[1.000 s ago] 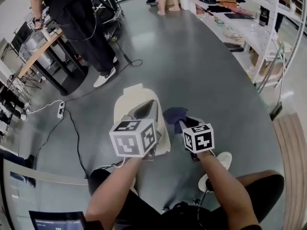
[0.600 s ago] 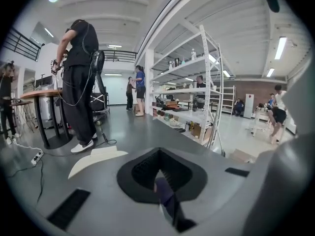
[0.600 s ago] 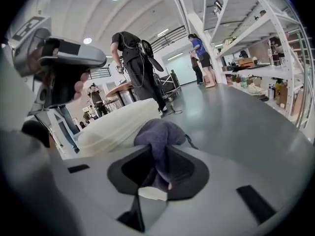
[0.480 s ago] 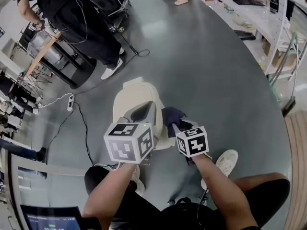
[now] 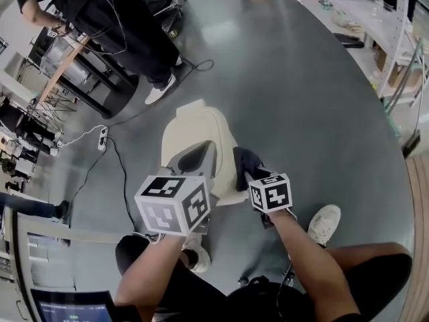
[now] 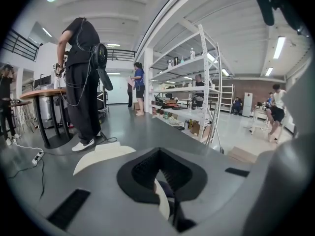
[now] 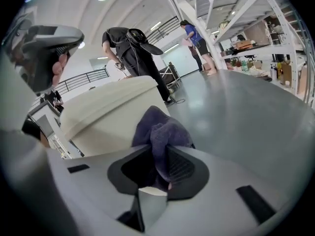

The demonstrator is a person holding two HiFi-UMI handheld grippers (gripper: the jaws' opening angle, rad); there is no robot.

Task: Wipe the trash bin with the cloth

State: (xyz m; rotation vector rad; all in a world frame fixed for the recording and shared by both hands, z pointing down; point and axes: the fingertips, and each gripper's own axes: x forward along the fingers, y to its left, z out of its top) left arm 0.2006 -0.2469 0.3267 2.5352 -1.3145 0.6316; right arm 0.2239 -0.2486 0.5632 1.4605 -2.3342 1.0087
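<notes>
At centre of the head view, on the grey floor, stands the cream trash bin (image 5: 201, 129), just ahead of the crouching person's knees. Left gripper (image 5: 193, 163) is at the bin's 6 o'clock edge. In the left gripper view (image 6: 160, 181) the jaws are nearly together with a thin cream edge pinched between them, so it reads as clenched on the bin's rim, with the lid top (image 6: 103, 157) beyond. Likely purpose is to brace the bin so it doesn't slide or tip under wiping pressure.

Right gripper (image 5: 253, 174) is at the bin's 3 o'clock side. Its jaws (image 7: 157, 168) are clamped on the bunched purple cloth (image 7: 162, 136), which sticks out past the tips, so fabric rather than plastic meets the bin. The cloth (image 5: 245, 161) sits against or just beside the bin's side wall (image 7: 106, 117); actual contact is hard to confirm.

Judgement: wiping of the right flank is in hand; top and far side look not yet covered.

Risks:
- the light bin could shift if the left grip slips
- the cloth could pull out of the jaws on a hard stroke

Standing person (image 5: 127, 25) at 11 o'clock and power strip (image 5: 102, 138) at 9 o'clock are both well apart from the bin.
</notes>
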